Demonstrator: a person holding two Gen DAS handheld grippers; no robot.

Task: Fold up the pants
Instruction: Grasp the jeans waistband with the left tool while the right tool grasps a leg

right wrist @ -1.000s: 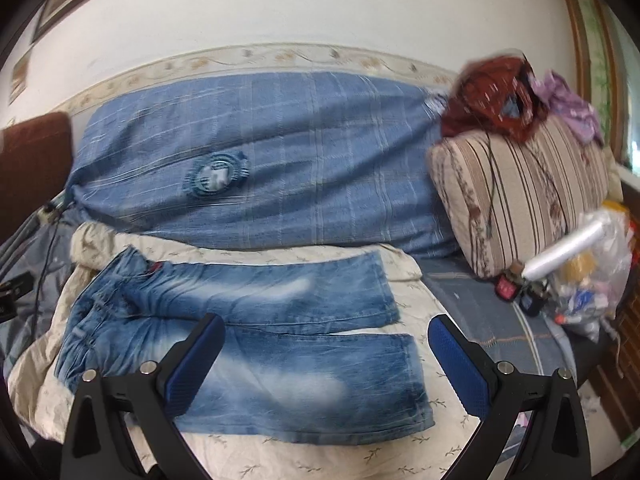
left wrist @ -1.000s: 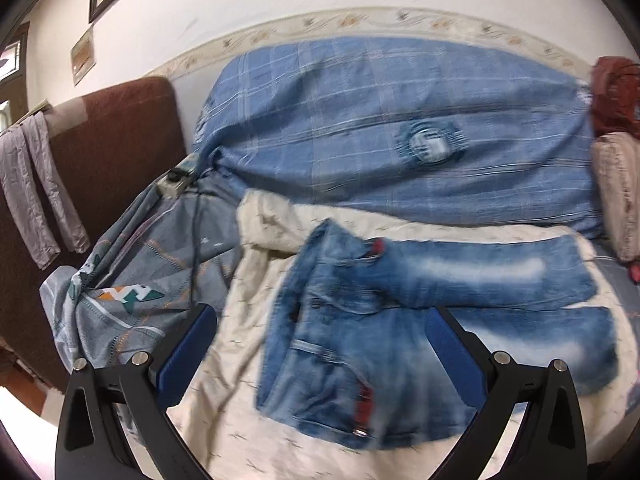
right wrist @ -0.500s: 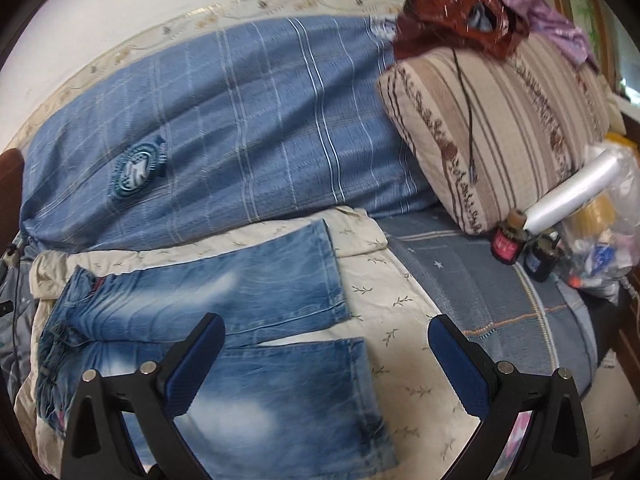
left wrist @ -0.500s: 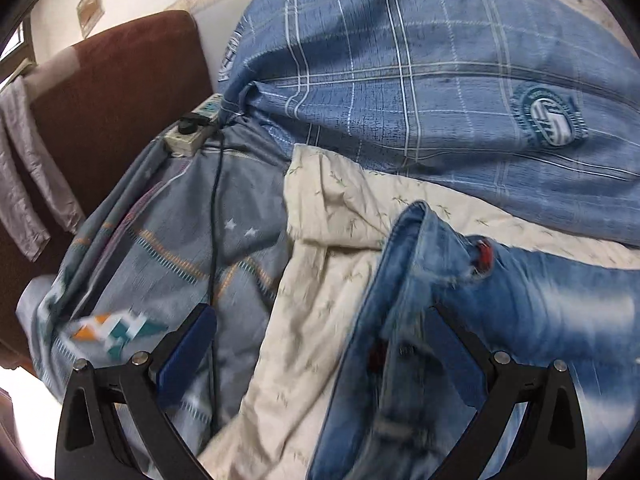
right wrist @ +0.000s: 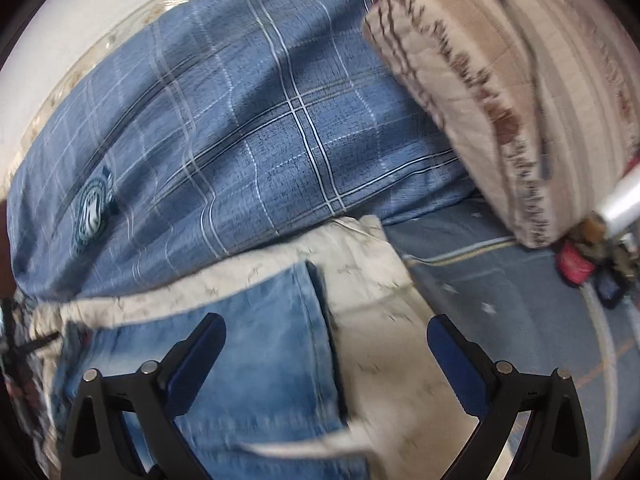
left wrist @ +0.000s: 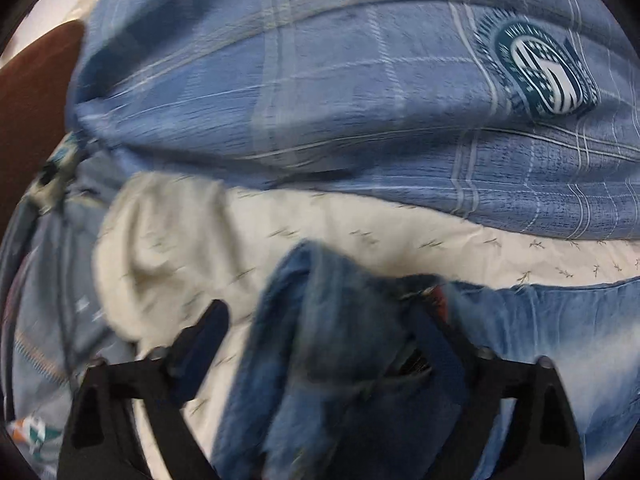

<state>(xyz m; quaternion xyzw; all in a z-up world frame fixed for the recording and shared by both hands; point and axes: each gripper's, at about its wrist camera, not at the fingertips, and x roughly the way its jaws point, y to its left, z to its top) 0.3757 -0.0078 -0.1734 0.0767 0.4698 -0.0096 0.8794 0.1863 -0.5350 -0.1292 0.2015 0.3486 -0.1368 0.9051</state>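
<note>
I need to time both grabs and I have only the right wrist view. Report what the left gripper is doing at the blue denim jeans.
Observer: The left gripper straddles the bunched waistband end of the blue denim jeans, its jaws closing around the denim.
Operator: Say what lies beyond it.
Observer: The cream leaf-print sheet, then the blue plaid quilt with a round teal badge.
Operator: Tell me what is on its left.
Observer: A crumpled grey-blue patterned bedcover and a dark brown headboard.
</note>
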